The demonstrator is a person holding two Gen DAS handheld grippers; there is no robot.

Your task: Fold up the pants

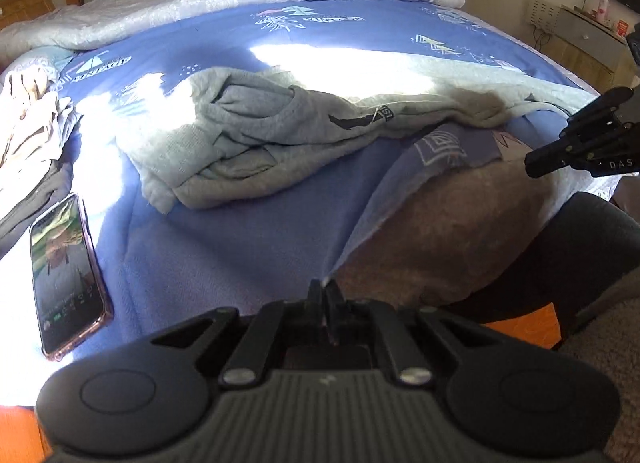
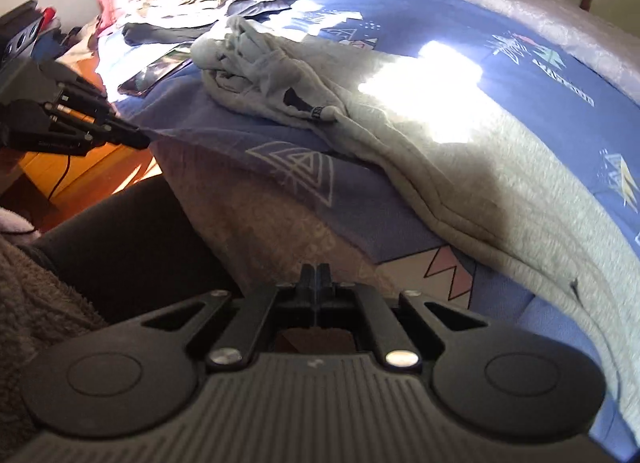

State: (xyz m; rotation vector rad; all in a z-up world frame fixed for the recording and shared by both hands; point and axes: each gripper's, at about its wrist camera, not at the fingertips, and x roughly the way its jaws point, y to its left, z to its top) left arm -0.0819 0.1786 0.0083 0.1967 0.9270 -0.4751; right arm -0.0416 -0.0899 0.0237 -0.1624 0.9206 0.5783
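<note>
While both claws are pinched on the blue bed sheet (image 1: 224, 231) rather than on the gray pants (image 1: 256, 135), the garment risks being dragged along with the sheet. If the sheet edge is lifted or pulled further, the pants, which lie crumpled across the middle of the left wrist frame and run toward its right edge, could be bunched more tightly or slid toward the bed edge. The phone (image 1: 66, 275), resting on the sheet at the lower left of that frame, could also be tipped or shifted off.

The left claw (image 1: 323, 283) is seen fully closed, with a thin fold of sheet drawn up taut between its tips at the lower centre. The right claw (image 2: 316, 267) is likewise closed to a hairline; the sheet's patterned edge appears to be caught in it, though the contact is partly hidden by the fingers. Neither claw is touching the pants, which are left unfolded in the sunlit patch.
</note>
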